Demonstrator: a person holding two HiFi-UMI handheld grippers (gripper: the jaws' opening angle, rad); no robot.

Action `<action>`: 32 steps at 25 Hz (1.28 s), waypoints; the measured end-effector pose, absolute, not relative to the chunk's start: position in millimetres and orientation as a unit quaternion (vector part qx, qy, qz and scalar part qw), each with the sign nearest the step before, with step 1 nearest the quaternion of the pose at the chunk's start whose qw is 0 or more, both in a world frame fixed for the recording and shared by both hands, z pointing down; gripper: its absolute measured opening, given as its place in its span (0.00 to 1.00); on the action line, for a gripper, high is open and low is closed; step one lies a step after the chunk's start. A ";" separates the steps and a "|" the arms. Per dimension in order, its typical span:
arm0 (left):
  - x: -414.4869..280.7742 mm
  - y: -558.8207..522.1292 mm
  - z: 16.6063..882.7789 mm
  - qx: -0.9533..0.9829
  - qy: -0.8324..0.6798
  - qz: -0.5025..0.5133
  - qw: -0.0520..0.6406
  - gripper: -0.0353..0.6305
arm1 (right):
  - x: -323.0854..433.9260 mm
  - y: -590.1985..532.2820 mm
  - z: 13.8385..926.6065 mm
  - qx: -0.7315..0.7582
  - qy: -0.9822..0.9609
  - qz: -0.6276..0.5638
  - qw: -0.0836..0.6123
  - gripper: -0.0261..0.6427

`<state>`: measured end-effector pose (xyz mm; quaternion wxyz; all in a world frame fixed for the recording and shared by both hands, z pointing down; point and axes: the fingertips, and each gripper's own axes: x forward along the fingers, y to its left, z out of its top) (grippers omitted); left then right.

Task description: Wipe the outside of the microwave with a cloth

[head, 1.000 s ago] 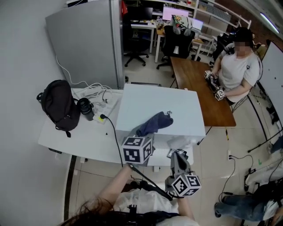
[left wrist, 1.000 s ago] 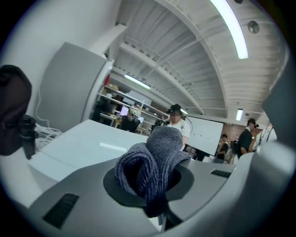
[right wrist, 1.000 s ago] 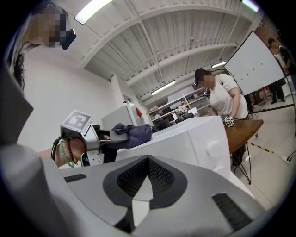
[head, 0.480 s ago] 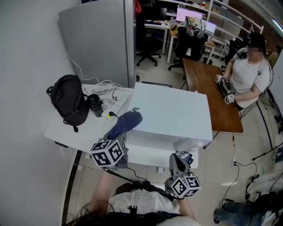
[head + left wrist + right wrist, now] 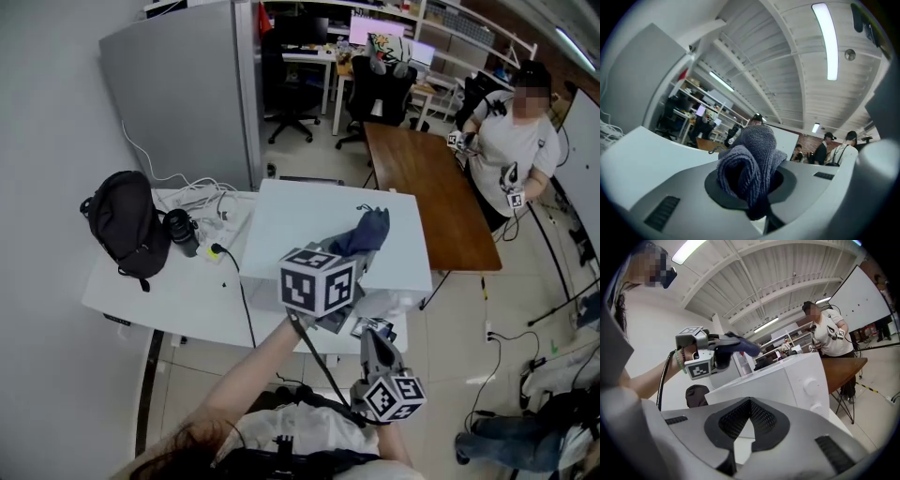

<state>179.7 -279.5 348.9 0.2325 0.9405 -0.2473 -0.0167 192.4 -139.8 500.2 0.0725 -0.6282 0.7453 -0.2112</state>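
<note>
Dark-blue knitted cloth [image 5: 752,159] bunched up tight in the left gripper [image 5: 754,197], jaws pinching a thick fold of it with the rest bulging out over the pads. From the head view that gripper is up over the right rear part of the white microwave [image 5: 309,234], and the cloth's free end points away toward the far edge. The right gripper view shows it raised, with background visible between cloth and the top panel, so I'd call it off the surface at this instant rather than rubbing. The right gripper [image 5: 375,336] hangs low in front of the microwave's front face, jaws pressed together with nothing between them, taking no part in the wipe. The microwave sits on the white table [image 5: 159,291], with a black backpack [image 5: 127,225] well off to its left. How far along? Hard to score: the casing shows no streaks or damp patches to mark where the cloth has been. Judging by position, the top panel looks like the part in hand. The front face, with its two round knobs [image 5: 810,387], and the side walls show no sign either way, so I'd count them as left to do, with the cloth needing to come down and make contact first.
</note>
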 end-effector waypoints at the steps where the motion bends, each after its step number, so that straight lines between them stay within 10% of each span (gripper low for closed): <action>1: 201.7 -278.5 352.2 0.944 -0.230 0.000 0.236 0.13 | 199.6 -138.3 499.6 -0.635 0.740 -0.208 0.075 0.08; 13: 292.6 -294.4 426.1 0.932 -0.215 0.144 0.253 0.13 | 259.2 -114.3 501.8 -0.692 0.686 -0.203 0.096 0.08; 32: -23.6 -389.7 423.5 0.813 -0.518 0.053 0.262 0.13 | 189.9 -162.9 509.8 -0.594 0.769 -0.224 0.077 0.08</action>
